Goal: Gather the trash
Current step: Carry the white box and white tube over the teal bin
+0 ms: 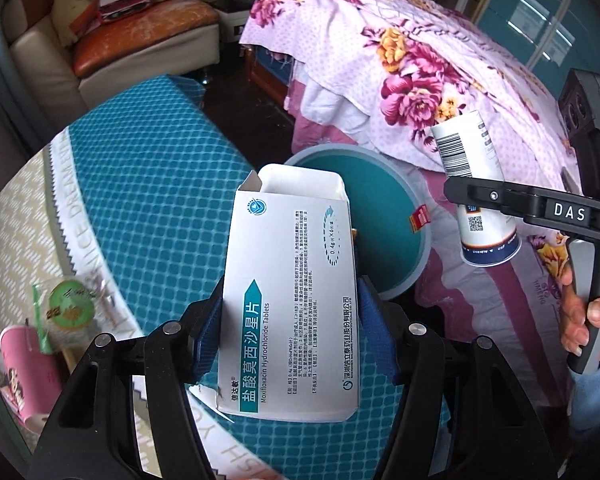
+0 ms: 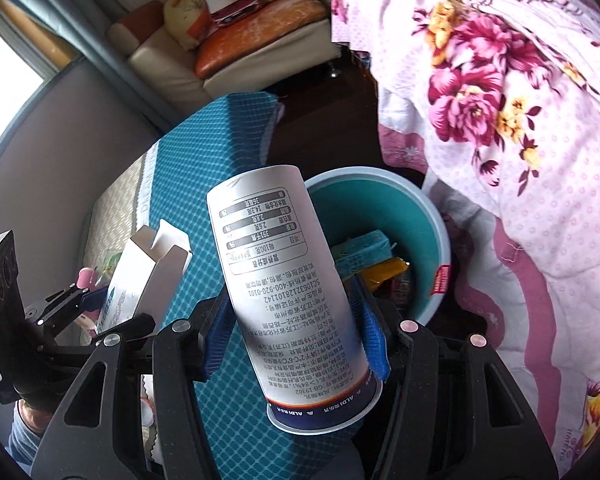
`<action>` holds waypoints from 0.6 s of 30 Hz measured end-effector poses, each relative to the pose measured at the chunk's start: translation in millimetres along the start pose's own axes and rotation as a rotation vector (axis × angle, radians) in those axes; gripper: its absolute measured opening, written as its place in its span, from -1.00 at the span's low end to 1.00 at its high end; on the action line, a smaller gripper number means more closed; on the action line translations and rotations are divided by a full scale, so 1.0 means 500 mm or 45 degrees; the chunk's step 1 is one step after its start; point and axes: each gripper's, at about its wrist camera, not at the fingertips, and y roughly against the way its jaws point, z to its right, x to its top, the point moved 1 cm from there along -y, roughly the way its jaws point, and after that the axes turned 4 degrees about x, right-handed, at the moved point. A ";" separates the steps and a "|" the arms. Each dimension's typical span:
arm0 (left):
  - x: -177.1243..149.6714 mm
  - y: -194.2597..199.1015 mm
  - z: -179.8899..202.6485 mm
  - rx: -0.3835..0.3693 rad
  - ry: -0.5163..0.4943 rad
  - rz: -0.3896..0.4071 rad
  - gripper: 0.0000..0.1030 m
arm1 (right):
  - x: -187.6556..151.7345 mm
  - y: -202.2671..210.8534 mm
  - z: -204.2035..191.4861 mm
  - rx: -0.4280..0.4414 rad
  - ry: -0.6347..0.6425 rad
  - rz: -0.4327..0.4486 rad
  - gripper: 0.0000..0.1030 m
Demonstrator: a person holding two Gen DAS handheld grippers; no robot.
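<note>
My left gripper [image 1: 290, 320] is shut on a white medicine box [image 1: 292, 300] with teal print, its open end pointing away from me toward the teal bin [image 1: 404, 264]. My right gripper [image 2: 292, 328] is shut on a tall white paper cup [image 2: 284, 280], held rim toward me and tilted. In the right wrist view the bin [image 2: 428, 216] sits just beyond the cup and holds a teal carton [image 2: 360, 256] and an orange wrapper [image 2: 384, 272]. The same cup [image 1: 480, 196] and the right gripper [image 1: 476, 196] show at the right of the left wrist view. The medicine box [image 2: 140, 276] shows at the left of the right wrist view.
A teal patterned mat [image 1: 148, 184] covers the low table under both grippers. A pink cup [image 1: 24, 364] and a green packet [image 1: 70, 304] lie at the mat's left. A bed with a floral quilt [image 1: 420, 64] stands right of the bin. A sofa [image 1: 112, 40] is behind.
</note>
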 end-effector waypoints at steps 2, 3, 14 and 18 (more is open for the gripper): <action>0.009 -0.013 0.010 -0.001 -0.011 -0.010 0.22 | 0.004 0.000 0.016 -0.008 -0.016 0.003 0.03; 0.016 -0.022 0.017 -0.004 -0.017 -0.016 0.22 | 0.004 0.000 0.020 -0.010 -0.022 0.006 0.03; 0.058 -0.080 0.066 -0.021 -0.053 -0.053 0.22 | 0.011 -0.002 0.083 -0.018 -0.107 0.018 0.03; 0.072 -0.097 0.082 -0.031 -0.044 -0.055 0.27 | 0.012 -0.001 0.098 -0.030 -0.120 0.017 0.03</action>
